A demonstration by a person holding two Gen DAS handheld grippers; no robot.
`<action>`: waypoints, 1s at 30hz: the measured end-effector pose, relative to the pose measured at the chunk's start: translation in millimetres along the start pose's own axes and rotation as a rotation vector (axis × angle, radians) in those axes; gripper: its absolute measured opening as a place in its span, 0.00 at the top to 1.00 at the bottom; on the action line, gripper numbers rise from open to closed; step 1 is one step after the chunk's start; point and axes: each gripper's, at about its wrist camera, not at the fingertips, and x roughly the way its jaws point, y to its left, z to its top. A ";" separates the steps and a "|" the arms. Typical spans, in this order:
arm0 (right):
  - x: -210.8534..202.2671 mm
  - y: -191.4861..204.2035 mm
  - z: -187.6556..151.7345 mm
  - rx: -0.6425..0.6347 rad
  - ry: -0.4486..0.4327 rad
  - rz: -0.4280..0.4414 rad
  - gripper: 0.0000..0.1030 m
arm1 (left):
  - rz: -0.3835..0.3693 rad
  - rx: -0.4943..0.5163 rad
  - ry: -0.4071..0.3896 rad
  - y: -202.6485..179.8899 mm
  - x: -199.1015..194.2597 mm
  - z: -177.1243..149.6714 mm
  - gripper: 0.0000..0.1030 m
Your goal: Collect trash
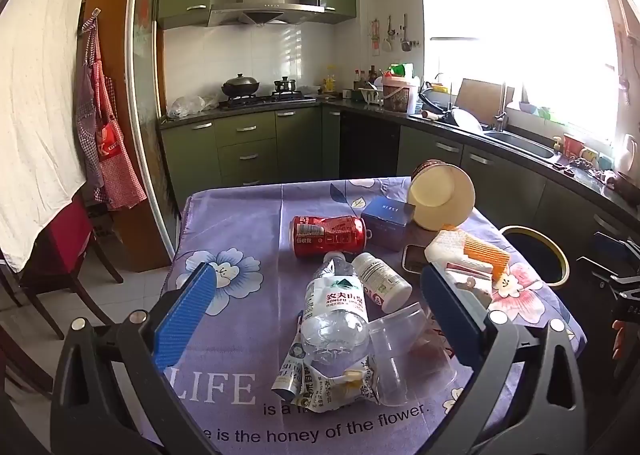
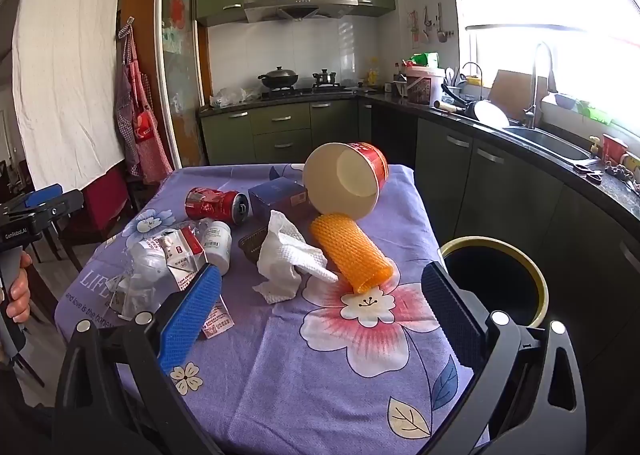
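Both pairs of tongs are held spread wide with nothing between the pads: the left tongs [image 1: 320, 319] hover over the near clutter, the right tongs [image 2: 320, 319] over bare cloth near the bin-side edge of the bench [image 2: 320, 395]. No trash has yet been gripped.

The trash is scattered across the cloth-covered bench: a crushed water bottle [image 1: 336, 311], a clear plastic cup [image 1: 396, 355], a torn wrapper [image 1: 324, 379], a white pill bottle [image 1: 382, 281], a red can [image 1: 328, 235] on its side, a blue box [image 1: 387, 221], a tipped paper bowl [image 2: 344, 181], an orange mesh sleeve [image 2: 352, 253], a crumpled paper towel [image 2: 288, 255] and a small carton [image 2: 182, 257]. The bin [image 2: 496, 279] stands open just beside the bench's right edge, lower than the top.

Trouble is judged likely from the crowding: the water bottle, clear plastic cup and torn wrapper overlap, so two pieces may be pinched together or one knocked aside. The red can and white pill bottle could be rolled off if nudged. The crushed bottle may spring from the pads. The cloth could be snagged and dragged. A light piece released too early may miss the bin.

A dark flat object beside the paper towel is partly covered and cannot be identified. The bin's inside is dark, so its contents cannot be made out. The window is blown out by glare.
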 end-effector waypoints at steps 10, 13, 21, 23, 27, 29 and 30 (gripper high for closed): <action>1.6 -0.3 -0.4 0.002 0.003 0.003 0.04 | -0.003 0.012 0.004 -2.7 0.0 -3.9 0.06; 1.9 0.3 -0.5 0.001 0.003 0.002 0.04 | -0.005 0.011 0.007 -2.5 2.5 -5.0 0.06; 1.1 0.5 0.2 0.002 0.002 0.003 0.04 | -0.008 0.016 0.013 -3.4 1.9 -1.9 0.06; 1.0 0.2 0.6 0.003 0.003 0.003 0.04 | -0.010 0.017 0.012 -3.5 1.7 -2.0 0.06; 3.1 1.3 -1.5 0.004 0.003 0.003 0.04 | -0.011 0.019 0.013 -5.2 0.7 -1.7 0.06; 3.5 1.5 -1.8 0.003 0.003 0.004 0.04 | -0.013 0.019 0.013 -4.6 0.7 -1.7 0.06; 3.0 0.9 -1.3 0.005 0.004 0.005 0.04 | -0.013 0.019 0.013 -4.9 0.6 -1.8 0.06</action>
